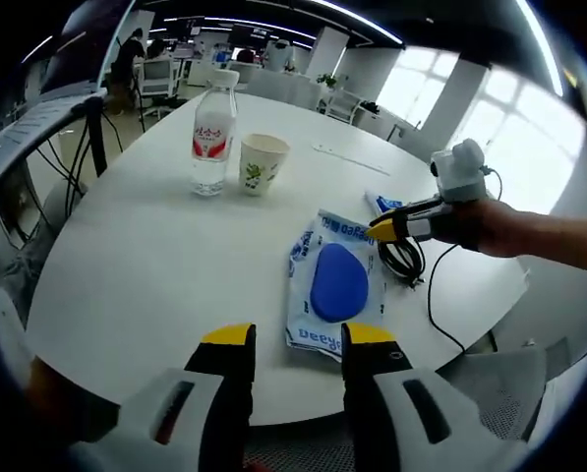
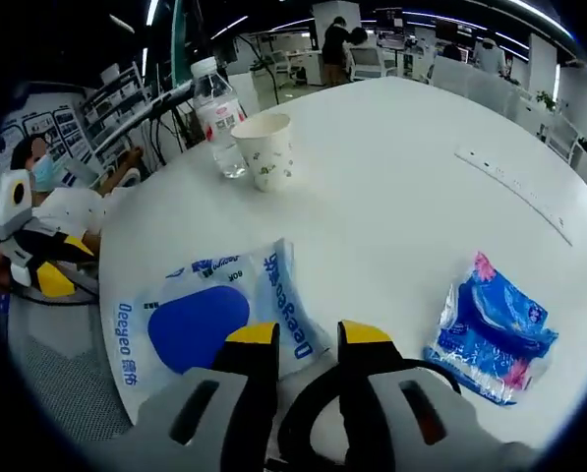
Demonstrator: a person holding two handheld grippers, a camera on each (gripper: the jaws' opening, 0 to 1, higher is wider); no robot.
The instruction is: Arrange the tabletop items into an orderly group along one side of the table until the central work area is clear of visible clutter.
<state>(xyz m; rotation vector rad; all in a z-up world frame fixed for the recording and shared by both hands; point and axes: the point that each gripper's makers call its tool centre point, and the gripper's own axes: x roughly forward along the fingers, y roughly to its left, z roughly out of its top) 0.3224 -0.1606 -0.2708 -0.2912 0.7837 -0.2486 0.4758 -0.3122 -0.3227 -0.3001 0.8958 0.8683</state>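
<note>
Both grippers hover with parted jaws and nothing between them. In the left gripper view, the left gripper sits at the bottom centre, just short of the table's near edge, with the white pouch with a blue oval right above its tips. The right gripper enters from the right, held by a hand over a coiled black cable. A water bottle and paper cup stand side by side at upper centre-left. In the right gripper view, the right gripper is at the bottom centre, the pouch at lower left, a blue tissue pack at lower right, and the cable loop beneath the jaws.
</note>
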